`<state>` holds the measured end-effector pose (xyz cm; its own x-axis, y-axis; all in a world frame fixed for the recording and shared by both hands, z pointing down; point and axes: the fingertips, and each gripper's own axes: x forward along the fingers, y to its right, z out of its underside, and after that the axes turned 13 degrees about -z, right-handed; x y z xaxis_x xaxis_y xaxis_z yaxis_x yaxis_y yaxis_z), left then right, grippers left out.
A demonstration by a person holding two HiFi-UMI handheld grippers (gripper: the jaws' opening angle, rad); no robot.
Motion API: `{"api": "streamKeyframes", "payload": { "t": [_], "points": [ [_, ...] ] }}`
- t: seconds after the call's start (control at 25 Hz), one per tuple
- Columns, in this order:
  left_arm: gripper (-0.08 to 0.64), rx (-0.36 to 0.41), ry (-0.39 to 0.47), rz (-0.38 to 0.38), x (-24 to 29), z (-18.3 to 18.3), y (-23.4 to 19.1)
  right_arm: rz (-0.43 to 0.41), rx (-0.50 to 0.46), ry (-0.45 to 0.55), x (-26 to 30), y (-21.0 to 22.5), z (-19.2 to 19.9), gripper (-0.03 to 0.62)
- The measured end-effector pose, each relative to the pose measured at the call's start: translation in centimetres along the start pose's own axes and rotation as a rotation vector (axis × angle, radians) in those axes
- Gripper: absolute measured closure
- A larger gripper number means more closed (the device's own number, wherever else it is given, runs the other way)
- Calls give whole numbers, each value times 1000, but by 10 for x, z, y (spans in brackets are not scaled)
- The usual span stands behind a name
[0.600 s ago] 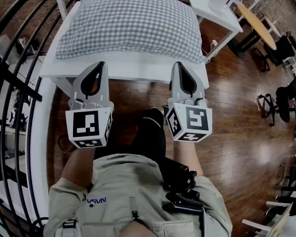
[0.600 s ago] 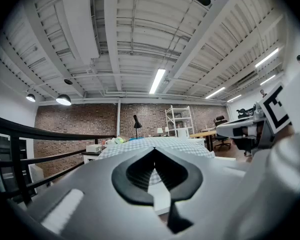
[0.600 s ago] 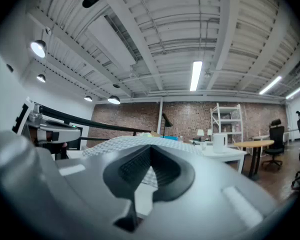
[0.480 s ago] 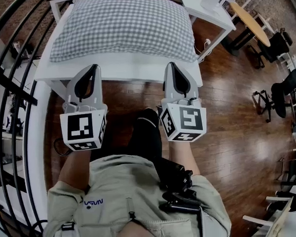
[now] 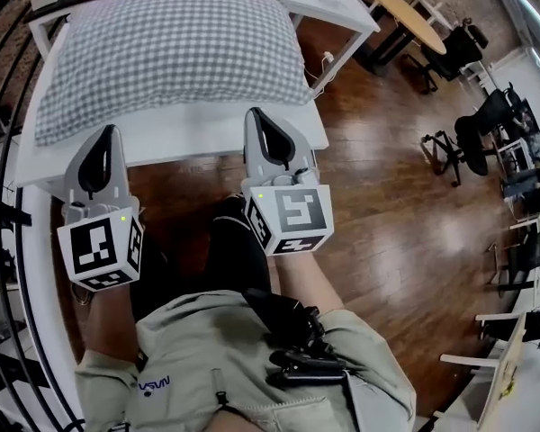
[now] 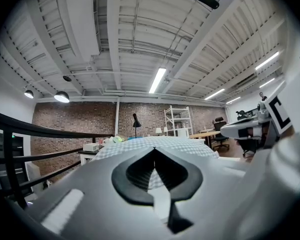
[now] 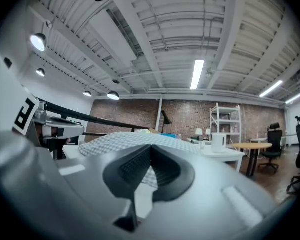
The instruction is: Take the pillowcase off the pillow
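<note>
1. Lying across the upper left of the head view, the pillow [image 5: 171, 57] is seen fully inside its grey-checked pillowcase [image 5: 99, 106] and is rested flat on the white table [image 5: 218, 139].
2. No part of the cover is gripped, so the task is judged to be at the approach step, with removal not yet begun.
3. The open end of the case cannot be made out. For the next move it would have to be found, one edge of the cloth pinched, and the pillow pinned or drawn out with the other tool.
4. The left gripper [image 5: 104, 131] is held at the lower left, its tips drawn over the table's near strip. Its jaws are clenched together on nothing, and only checked cloth is seen beyond them in its own view.
5. The right gripper [image 5: 257, 115] is held near the frame's centre, likewise closed and empty.
6. Both tools are pointed level toward the pillow, well apart from each other, and carried in front of the person's body.
</note>
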<state>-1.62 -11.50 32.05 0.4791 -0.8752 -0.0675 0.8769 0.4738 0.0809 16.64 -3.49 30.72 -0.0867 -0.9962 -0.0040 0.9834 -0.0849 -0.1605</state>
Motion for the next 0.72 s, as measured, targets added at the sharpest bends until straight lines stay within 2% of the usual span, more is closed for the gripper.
{"api": "streamKeyframes", "payload": {
  "t": [0.16, 0.4, 0.56, 0.72],
  "points": [
    [554, 8, 9, -10, 8, -5, -1, -17, -13, 3, 14, 5, -7, 588],
    [554, 44, 35, -63, 29, -20, -17, -57, -50, 40, 44, 11, -28, 588],
    [554, 77, 14, -133, 56, -23, -57, -125, -57, 73, 95, -4, -41, 588],
    [554, 66, -43, -193, 88, -19, -104, -200, -75, 59, 156, -22, -48, 588]
  ]
}}
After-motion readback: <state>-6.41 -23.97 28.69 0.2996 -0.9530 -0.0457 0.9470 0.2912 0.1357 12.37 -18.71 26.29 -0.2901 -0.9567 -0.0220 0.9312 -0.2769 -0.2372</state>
